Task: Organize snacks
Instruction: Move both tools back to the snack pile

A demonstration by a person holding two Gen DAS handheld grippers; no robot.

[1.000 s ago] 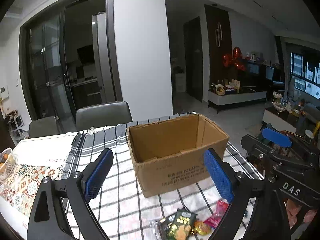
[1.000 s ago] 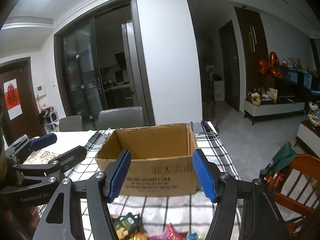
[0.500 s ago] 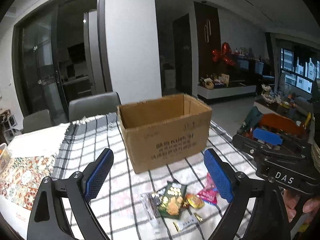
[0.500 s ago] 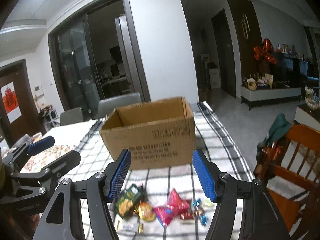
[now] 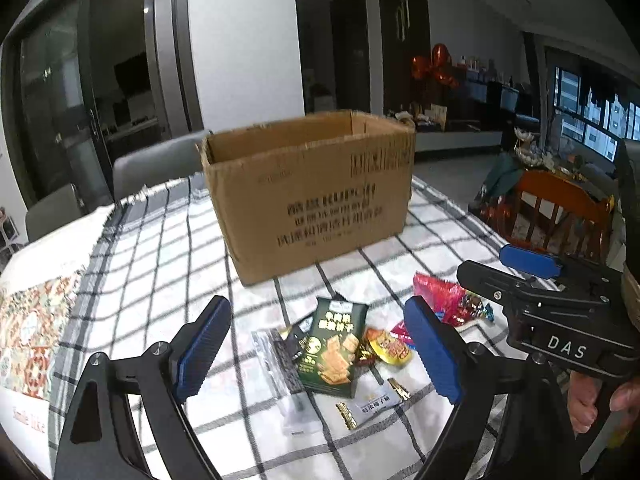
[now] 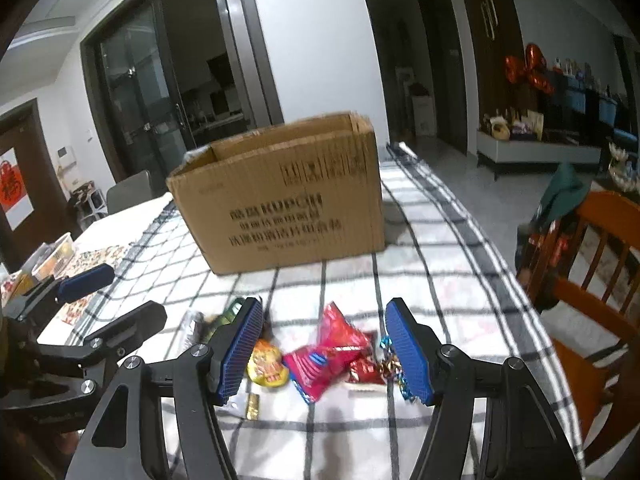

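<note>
An open cardboard box (image 5: 316, 192) stands on the checked tablecloth (image 5: 160, 264); it also shows in the right wrist view (image 6: 280, 192). In front of it lies a pile of snacks: a dark green cracker pack (image 5: 334, 346), a clear wrapper (image 5: 280, 376), a yellow-red sweet (image 5: 390, 347), a red packet (image 5: 438, 294). My left gripper (image 5: 318, 350) is open and empty, just above the green pack. My right gripper (image 6: 326, 350) is open and empty, over the red packet (image 6: 330, 350) and yellow sweet (image 6: 267, 366). The right gripper also shows at the right of the left wrist view (image 5: 532, 272).
Grey chairs (image 5: 156, 168) stand behind the table. A patterned mat (image 5: 28, 320) covers the table's left part. An orange wooden chair (image 6: 592, 264) stands to the right of the table. A basket (image 6: 54, 254) sits at the far left.
Both grippers have dropped lower and tilted down toward the snack pile. The box now stands higher in both views and the snacks lie between the fingers.
</note>
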